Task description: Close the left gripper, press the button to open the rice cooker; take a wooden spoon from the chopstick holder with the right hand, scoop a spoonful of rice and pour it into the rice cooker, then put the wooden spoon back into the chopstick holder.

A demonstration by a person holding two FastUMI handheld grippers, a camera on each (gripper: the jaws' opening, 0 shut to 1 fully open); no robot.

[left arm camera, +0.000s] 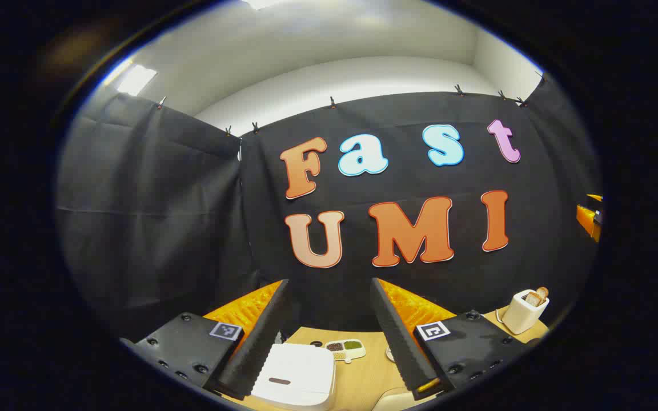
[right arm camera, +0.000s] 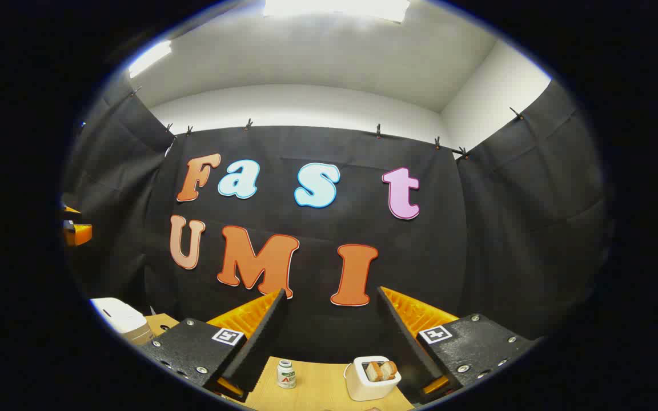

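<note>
Both tongs are held high and level, pointing at the cloth wall above the counter [left arm camera: 363, 382]. The left tongs [left arm camera: 329, 337] are spread wide and pinch nothing; below them the white rice cooker [left arm camera: 297, 374] stands with its lid down, near the counter's front edge, and a small dish of grains [left arm camera: 345, 347] lies behind it. The right tongs [right arm camera: 329, 342] are also spread and empty. Below them stand a small bottle [right arm camera: 287, 374] and a white toaster with bread [right arm camera: 373, 378], apart from each other.

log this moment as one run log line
phase: start | left gripper: jaws open above closed rice cooker | right gripper: jaws open, empty, toaster ahead | spoon: not picked
</note>
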